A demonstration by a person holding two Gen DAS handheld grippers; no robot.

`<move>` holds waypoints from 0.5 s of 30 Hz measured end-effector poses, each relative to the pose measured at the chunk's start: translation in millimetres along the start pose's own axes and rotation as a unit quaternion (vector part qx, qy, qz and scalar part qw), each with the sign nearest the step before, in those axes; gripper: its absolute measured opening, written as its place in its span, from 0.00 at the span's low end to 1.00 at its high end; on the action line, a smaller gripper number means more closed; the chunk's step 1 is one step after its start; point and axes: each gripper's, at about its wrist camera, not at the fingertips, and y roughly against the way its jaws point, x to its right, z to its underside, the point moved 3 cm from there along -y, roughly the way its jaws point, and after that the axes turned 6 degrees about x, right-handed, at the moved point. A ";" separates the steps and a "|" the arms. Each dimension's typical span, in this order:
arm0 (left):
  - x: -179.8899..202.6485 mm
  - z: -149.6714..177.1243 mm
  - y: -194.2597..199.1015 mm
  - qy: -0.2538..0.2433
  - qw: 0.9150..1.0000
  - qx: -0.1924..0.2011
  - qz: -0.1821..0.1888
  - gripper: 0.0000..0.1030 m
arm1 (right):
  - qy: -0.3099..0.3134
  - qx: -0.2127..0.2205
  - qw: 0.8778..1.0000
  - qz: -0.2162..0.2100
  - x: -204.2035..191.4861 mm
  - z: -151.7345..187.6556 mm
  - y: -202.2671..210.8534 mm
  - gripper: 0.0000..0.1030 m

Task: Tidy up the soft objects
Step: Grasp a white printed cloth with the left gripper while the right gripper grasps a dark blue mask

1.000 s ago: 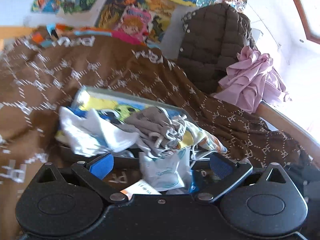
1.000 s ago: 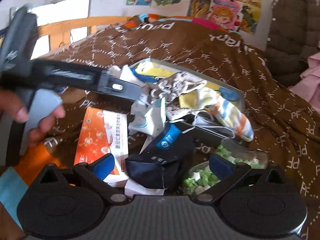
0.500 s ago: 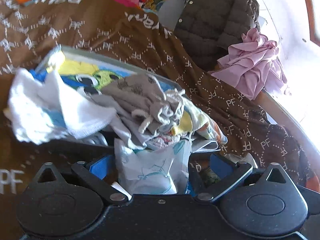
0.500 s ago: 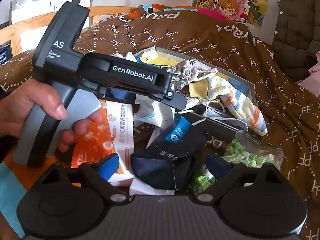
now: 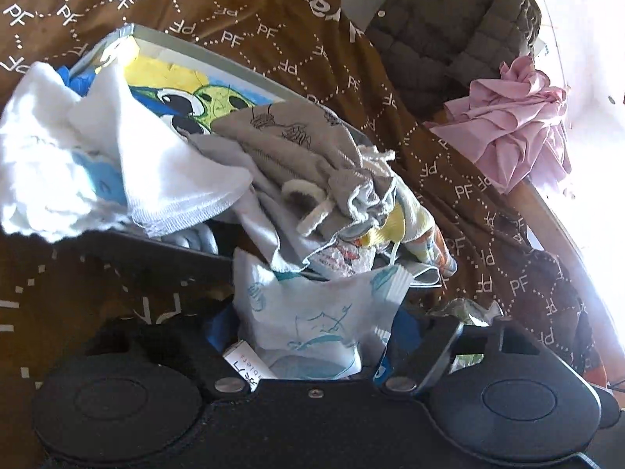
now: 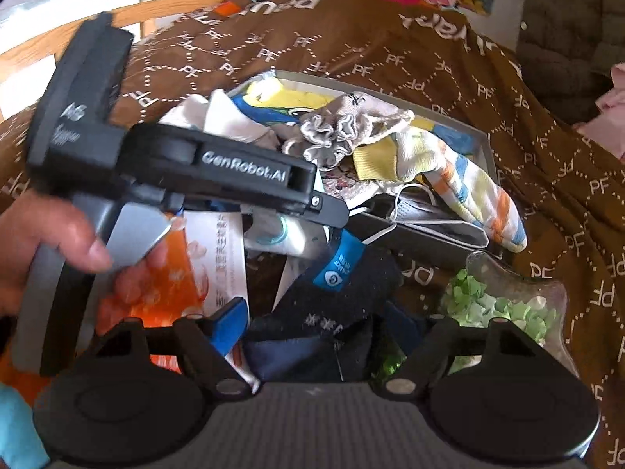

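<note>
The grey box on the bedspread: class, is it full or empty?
Full. The grey box is heaped with white cloth, a grey garment and a striped sock spilling over its rim.

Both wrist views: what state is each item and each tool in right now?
Left tool: shut on white printed cloth.
Right tool: open, fingers either side of the dark sock.
Grey box: open, heaped with clothes.
Striped sock: draped over the box's near edge.
White towel: spilling over the box's near edge.
Clear bag: holds green pieces.
</note>
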 end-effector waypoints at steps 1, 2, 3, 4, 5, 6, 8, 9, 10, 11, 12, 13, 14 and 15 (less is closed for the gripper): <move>-1.1 0.5 -0.4 0.001 1.000 0.002 0.002 0.76 | -0.006 -0.002 1.000 0.001 1.6 -2.1 -3.1 0.78; -1.9 0.7 -1.2 0.003 1.000 0.002 0.004 0.75 | -0.012 -0.004 1.000 0.002 2.6 -3.9 -5.1 0.78; -2.8 0.8 -0.8 0.005 1.000 0.002 0.006 0.75 | -0.018 -0.007 1.000 0.003 4.8 -6.0 -7.9 0.77; -3.7 0.8 -1.1 0.008 1.000 0.002 0.007 0.74 | -0.024 -0.015 1.000 0.004 6.7 -7.0 -11.6 0.71; -4.6 0.7 -0.9 0.011 1.000 0.004 0.008 0.72 | -0.029 -0.023 0.999 0.003 8.1 -5.7 -15.8 0.68; -4.8 0.8 -1.2 0.012 1.000 0.004 0.008 0.72 | -0.028 -0.026 0.999 0.000 7.9 -4.3 -17.6 0.61; -5.2 1.0 -0.2 0.011 1.000 0.008 0.008 0.69 | -0.021 -0.033 0.999 -0.004 4.0 -2.2 -19.0 0.56; -5.4 1.4 0.7 0.010 1.000 0.010 0.008 0.69 | -0.018 -0.035 0.999 -0.002 2.2 -1.4 -18.5 0.56; -5.6 1.6 1.3 0.010 1.000 0.012 0.007 0.68 | -0.012 -0.034 0.999 0.001 0.8 -0.6 -17.4 0.56; -5.6 1.9 2.1 0.010 1.000 0.014 0.006 0.67 | -0.009 -0.033 0.999 0.001 -0.7 -0.1 -16.0 0.55; -5.3 2.2 3.0 0.008 1.000 0.014 0.003 0.65 | -0.011 -0.031 0.999 0.002 -1.6 0.8 -14.4 0.55; -5.0 2.9 4.3 0.003 1.000 0.016 -0.003 0.63 | -0.015 -0.030 0.999 0.003 -1.8 1.7 -13.5 0.54; -4.3 3.8 5.6 -0.005 1.000 0.017 -0.011 0.61 | -0.015 -0.027 1.000 0.003 -2.3 2.4 -12.3 0.53; -3.8 4.8 6.7 -0.012 1.000 0.019 -0.017 0.60 | -0.014 -0.025 1.000 0.004 -3.2 2.8 -10.9 0.52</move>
